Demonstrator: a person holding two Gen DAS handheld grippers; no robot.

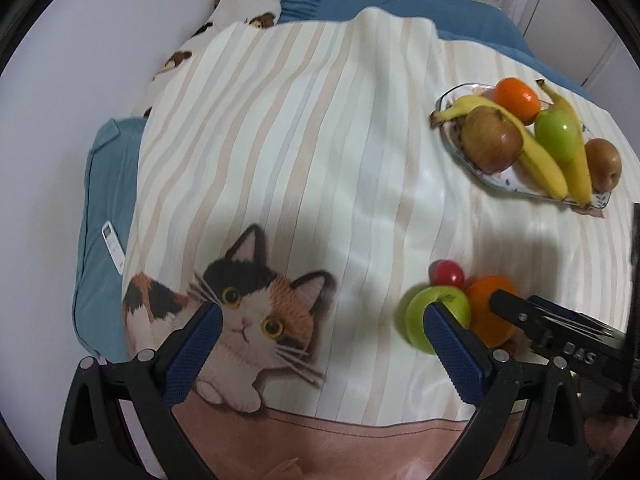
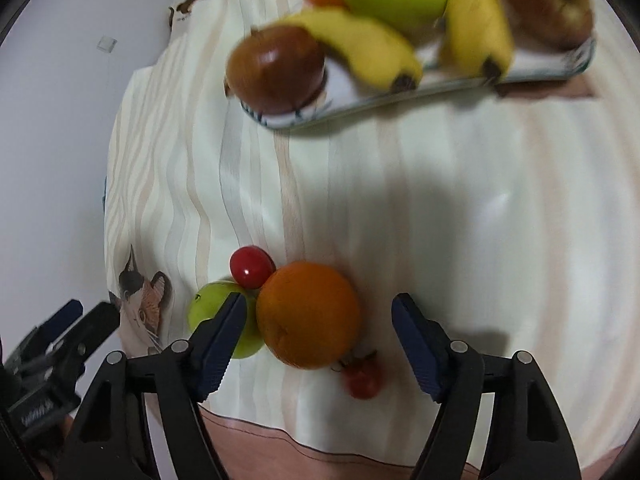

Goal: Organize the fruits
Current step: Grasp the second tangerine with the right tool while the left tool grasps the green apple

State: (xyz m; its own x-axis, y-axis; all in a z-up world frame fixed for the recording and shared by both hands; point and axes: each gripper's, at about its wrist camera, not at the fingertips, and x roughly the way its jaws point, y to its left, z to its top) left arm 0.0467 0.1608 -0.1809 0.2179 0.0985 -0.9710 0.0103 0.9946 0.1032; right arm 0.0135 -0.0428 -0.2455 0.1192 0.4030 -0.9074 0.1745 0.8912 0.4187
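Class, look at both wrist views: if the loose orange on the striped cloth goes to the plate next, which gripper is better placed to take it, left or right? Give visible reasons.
Right. The right gripper stands open with the orange between its fingers. The left gripper is open over the cat print, the orange off to its side.

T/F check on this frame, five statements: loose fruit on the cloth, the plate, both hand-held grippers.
1. The right hand-held gripper is clamped on a banana. False: its jaws stand open around the loose orange, pads not pressing.
2. A green apple lies beside that orange. True.
3. The plate is empty. False: it holds bananas, apples and another orange.
4. The left hand-held gripper is open, holding nothing. True.
5. A small red fruit lies by the orange and green apple. True.
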